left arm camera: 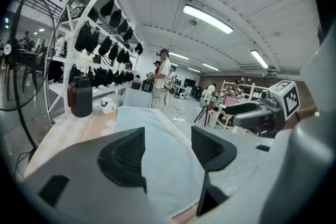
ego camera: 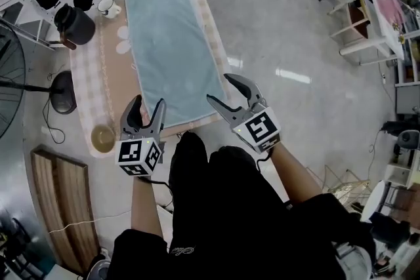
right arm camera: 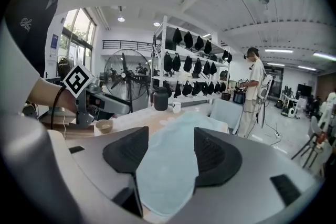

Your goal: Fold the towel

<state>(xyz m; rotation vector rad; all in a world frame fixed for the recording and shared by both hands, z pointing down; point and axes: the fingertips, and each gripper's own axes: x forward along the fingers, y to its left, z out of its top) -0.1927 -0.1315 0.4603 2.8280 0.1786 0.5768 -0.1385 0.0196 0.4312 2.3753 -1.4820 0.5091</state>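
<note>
Now the towel (ego camera: 174, 49) is spread on the counter (ego camera: 110, 75), its near corners beside the left gripper (ego camera: 149, 105) and right gripper (ego camera: 220, 88), both held open.

Table: long tan table (ego camera: 122, 79)
Middle: flat pale-blue terry towel (ego camera: 172, 49)
Far left corner: black jug (ego camera: 74, 24), white mug (ego camera: 108, 7)
Near left corner: tan round bowl (ego camera: 103, 138)

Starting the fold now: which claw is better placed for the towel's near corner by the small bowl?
Left. The left claw is open at that corner of the towel; the right claw is at the other.
</note>
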